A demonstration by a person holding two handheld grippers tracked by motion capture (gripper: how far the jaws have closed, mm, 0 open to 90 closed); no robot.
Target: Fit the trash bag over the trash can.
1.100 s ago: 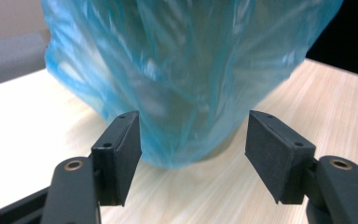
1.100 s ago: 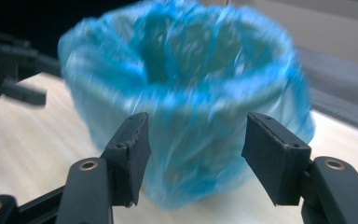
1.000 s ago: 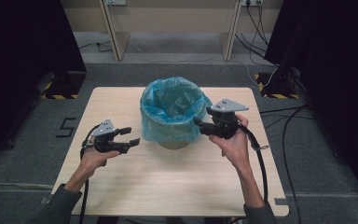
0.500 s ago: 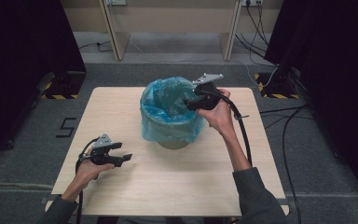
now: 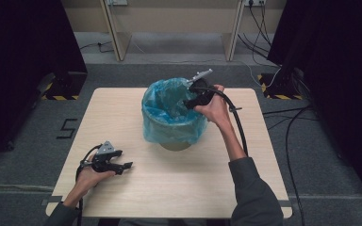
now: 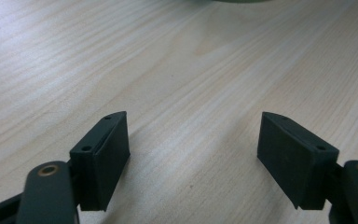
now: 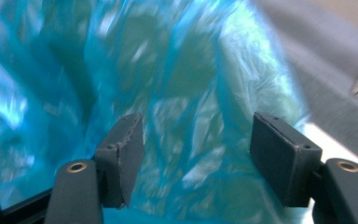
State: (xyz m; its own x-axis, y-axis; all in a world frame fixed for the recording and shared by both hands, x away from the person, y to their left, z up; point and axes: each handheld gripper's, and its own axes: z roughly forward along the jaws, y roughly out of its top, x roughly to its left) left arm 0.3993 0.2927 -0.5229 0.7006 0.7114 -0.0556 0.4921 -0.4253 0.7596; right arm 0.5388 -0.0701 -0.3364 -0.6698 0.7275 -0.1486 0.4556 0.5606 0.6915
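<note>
- Right hand-held gripper (image 5: 188, 96) at the bin's far-right rim, jaws wide, nothing pinched, blue liner (image 7: 177, 93) between them.
- Left hand-held gripper (image 5: 122, 165) low over the surface (image 5: 179, 188), its empty jaws just opened wide.
- Risk: a careless pinch here could tear the thin liner or tip the bin (image 5: 172, 115).

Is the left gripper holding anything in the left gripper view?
No, the left gripper has its jaws wide apart with just bare wooden table between them.
</note>
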